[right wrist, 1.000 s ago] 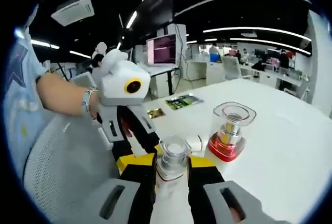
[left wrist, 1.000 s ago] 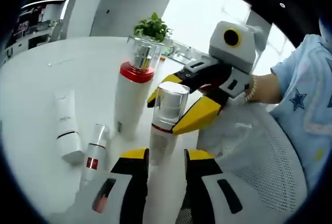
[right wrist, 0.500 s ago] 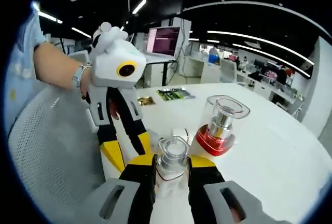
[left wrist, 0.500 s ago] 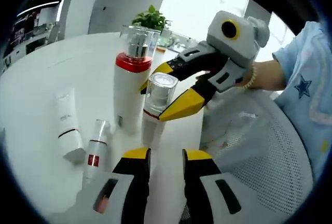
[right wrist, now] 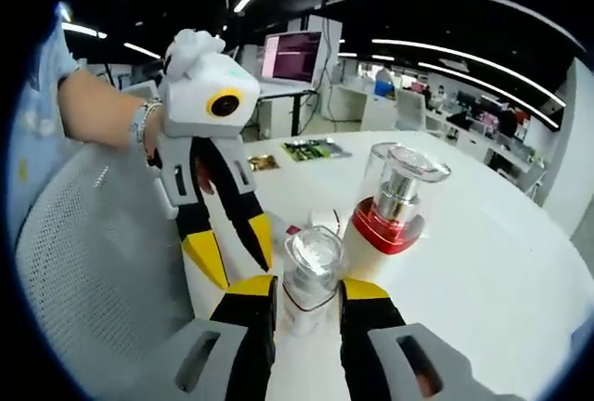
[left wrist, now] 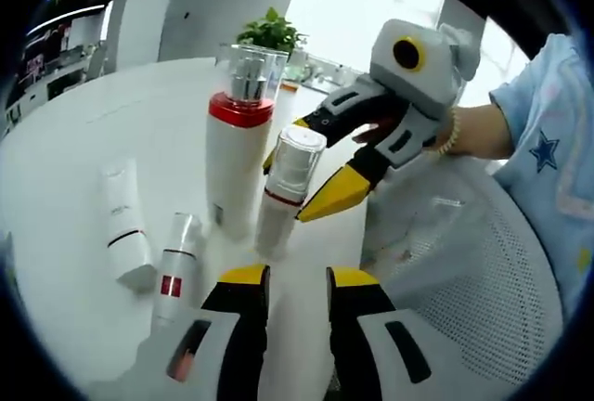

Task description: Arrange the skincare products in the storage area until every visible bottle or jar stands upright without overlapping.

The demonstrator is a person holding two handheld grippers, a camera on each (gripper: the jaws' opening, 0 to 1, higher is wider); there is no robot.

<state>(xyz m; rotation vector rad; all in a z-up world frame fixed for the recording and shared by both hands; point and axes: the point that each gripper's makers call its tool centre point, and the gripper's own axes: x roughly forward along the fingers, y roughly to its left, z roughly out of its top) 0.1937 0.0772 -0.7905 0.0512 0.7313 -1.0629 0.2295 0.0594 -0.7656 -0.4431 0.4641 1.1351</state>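
Jaws of the left gripper (left wrist: 286,282) stand parted with nothing between them, just short of the small clear-capped bottle (left wrist: 284,189). That bottle stands a little tilted on the white round table (left wrist: 74,150), and the right gripper (left wrist: 311,176) has its yellow-tipped jaws on either side of the cap and neck. They look closed on it, probably to steady it until it stands true, though the contact itself is hard to see in the right gripper view, where the bottle (right wrist: 312,271) sits between the jaw tips. Just beside it stands the tall white pump bottle (left wrist: 237,146), with a red collar and a clear cap, upright and apart from it. To the left, a slim bottle with a red label (left wrist: 170,271) and a white tube (left wrist: 122,225) lie flat on the table; by my judgement these are left to set upright. Farther off are a potted plant (left wrist: 271,32), a mesh chair (right wrist: 83,262) at the table edge, and an open office with a monitor (right wrist: 290,56) and ceiling light strips.
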